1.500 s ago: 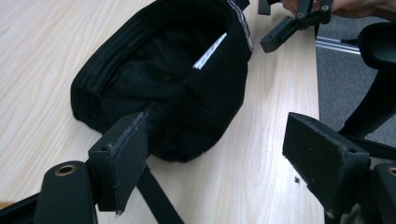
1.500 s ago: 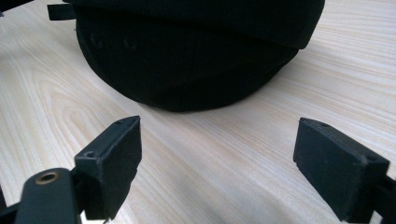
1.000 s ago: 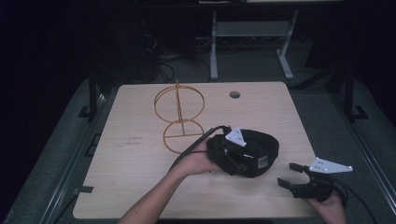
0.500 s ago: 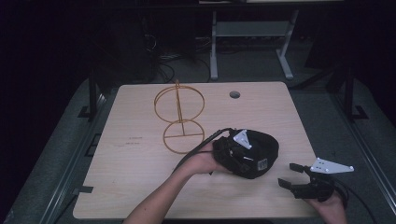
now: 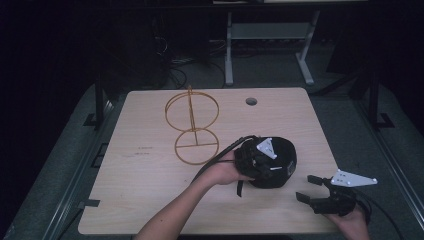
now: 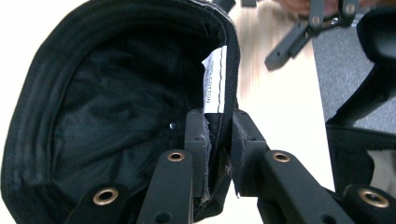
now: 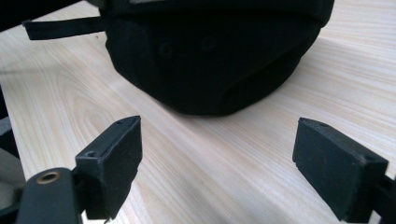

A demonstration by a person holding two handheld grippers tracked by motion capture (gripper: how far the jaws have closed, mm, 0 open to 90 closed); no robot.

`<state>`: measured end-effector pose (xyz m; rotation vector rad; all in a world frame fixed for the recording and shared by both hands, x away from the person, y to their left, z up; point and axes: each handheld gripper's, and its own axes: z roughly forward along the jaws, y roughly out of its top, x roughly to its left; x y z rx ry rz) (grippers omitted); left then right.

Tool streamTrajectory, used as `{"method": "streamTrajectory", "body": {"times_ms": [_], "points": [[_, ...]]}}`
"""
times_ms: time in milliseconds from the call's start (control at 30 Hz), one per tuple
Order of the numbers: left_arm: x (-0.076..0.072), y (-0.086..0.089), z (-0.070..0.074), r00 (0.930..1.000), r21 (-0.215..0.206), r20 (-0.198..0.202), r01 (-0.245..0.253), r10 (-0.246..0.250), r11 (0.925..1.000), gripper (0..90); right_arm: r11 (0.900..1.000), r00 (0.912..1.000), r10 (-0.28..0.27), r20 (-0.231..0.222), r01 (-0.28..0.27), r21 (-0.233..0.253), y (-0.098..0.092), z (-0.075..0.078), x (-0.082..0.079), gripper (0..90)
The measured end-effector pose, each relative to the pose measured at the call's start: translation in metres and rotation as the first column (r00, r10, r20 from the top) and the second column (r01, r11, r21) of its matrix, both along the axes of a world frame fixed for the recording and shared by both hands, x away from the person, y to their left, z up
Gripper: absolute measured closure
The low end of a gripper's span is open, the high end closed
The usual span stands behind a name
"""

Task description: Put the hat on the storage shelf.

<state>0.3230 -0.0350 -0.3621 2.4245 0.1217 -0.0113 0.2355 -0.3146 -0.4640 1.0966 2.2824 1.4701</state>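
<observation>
From the high view, the left gripper (image 5: 255, 162) meets a black hat (image 5: 280, 162) on the wooden table (image 5: 150, 190), beside a gold wire stand (image 5: 192, 125); the right gripper (image 5: 312, 189) waits near, jaws apart. The left gripper view adds the grip — jaws clamped on the hat's rim, just below a white label (image 6: 214, 79). The right gripper view shows the hat's crown ahead of its spread fingers (image 7: 114, 154) — untouched.
</observation>
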Motion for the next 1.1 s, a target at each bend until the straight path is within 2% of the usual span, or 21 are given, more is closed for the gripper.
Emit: {"method": "streamTrajectory", "body": {"times_ms": [167, 200, 233, 300, 333, 367, 433, 533, 733, 833, 967, 1000, 1033, 1100], "points": [[0.007, -0.002, 0.012, 0.9996, -0.036, -0.002, -0.027, 0.026, 0.999, 79.8, 1.0, 0.9998, 0.006, 0.017, -0.006, 0.013, 0.001, 0.002, 0.0, 15.5], [0.01, -0.002, 0.017, 0.9993, -0.06, -0.012, -0.038, 0.037, 0.9975, 79.9, 1.0, 0.9997, 0.003, 0.026, -0.004, 0.018, 0.001, 0.002, -0.001, 15.5], [0.01, -0.002, 0.017, 0.9993, -0.06, -0.012, -0.038, 0.037, 0.9975, 80.0, 1.0, 0.9997, 0.003, 0.026, -0.004, 0.018, 0.001, 0.002, -0.001, 15.5], [0.013, -0.002, 0.021, 0.9988, -0.079, -0.018, -0.047, 0.046, 0.9958, 80.0, 0.999, 0.9994, 0.001, 0.034, -0.002, 0.033, 0.001, 0.003, -0.001, 15.7], [0.015, -0.002, 0.026, 0.9979, -0.103, -0.029, -0.06, 0.057, 0.9929, 80.0, 0.999, 0.9991, -0.006, 0.042, 0.005, 0.037, 0.002, 0.005, -0.001, 15.7], [0.015, -0.002, 0.026, 0.9979, -0.103, -0.029, -0.06, 0.057, 0.9929, 80.1, 0.999, 0.9991, -0.006, 0.042, 0.005, 0.037, 0.002, 0.005, -0.001, 15.7], [0.016, -0.001, 0.03, 0.9972, -0.129, -0.039, -0.069, 0.064, 0.9892, 80.3, 1.0, 0.9981, -0.01, 0.061, 0.009, 0.027, 0.005, 0.007, -0.001, 15.7], [0.017, -0.002, 0.036, 0.9968, -0.151, -0.046, -0.071, 0.065, 0.986, 80.5, 0.999, 0.9956, -0.017, 0.092, 0.013, 0.04, 0.011, 0.011, -0.002, 15.8], [0.015, -0.005, 0.047, 0.9964, -0.193, -0.069, -0.061, 0.049, 0.9793, 80.5, 0.997, 0.9928, -0.024, 0.117, 0.016, 0.072, 0.021, 0.015, 0.002, 15.8], [0.014, -0.008, 0.05, 0.9969, -0.199, -0.071, -0.047, 0.034, 0.9789, 80.5, 0.996, 0.9914, -0.032, 0.127, 0.021, 0.087, 0.022, 0.016, 0.002, 16.4], [0.009, -0.014, 0.054, 0.9972, -0.211, -0.075, -0.016, 0.0, 0.9773, 80.5, 0.994, 0.9872, -0.044, 0.153, 0.028, 0.107, 0.023, 0.018, 0.002, 21.0], [0.006, -0.017, 0.055, 0.997, -0.216, -0.075, 0.001, -0.017, 0.9764, 80.6, 0.994, 0.9845, -0.055, 0.167, 0.039, 0.099, 0.022, 0.019, 0.001, 26.1], [0.006, -0.017, 0.055, 0.997, -0.216, -0.075, 0.001, -0.017, 0.9764, 80.6, 0.994, 0.9845, -0.055, 0.167, 0.039, 0.099, 0.022, 0.019, 0.001, 26.1], [0.004, -0.02, 0.057, 0.9969, -0.218, -0.073, 0.013, -0.029, 0.9758, 80.6, 0.993, 0.9837, -0.053, 0.172, 0.034, 0.112, 0.02, 0.019, 0.001, 36.0]]}}
